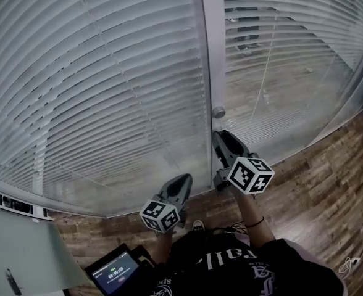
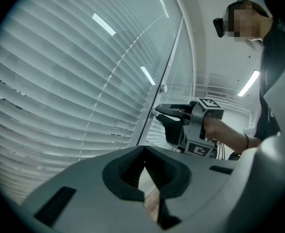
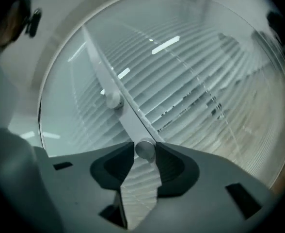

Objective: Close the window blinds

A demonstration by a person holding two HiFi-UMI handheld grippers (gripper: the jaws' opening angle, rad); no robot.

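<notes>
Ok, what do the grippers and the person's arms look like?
The left gripper and right gripper are both grey, with black ribbed pads and a white cube of black square markers each. Black shirt, thin dark band on the right wrist.

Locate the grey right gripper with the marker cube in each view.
Head view: grey right gripper centre, tips at the white vertical frame post.
Left gripper view: the gripper centre-right, pointing left at that post.
Right gripper view: the gripper bottom centre, jaws closed on a small round silver knob.
Shared landmark: the post between the two white slatted blinds.
</notes>
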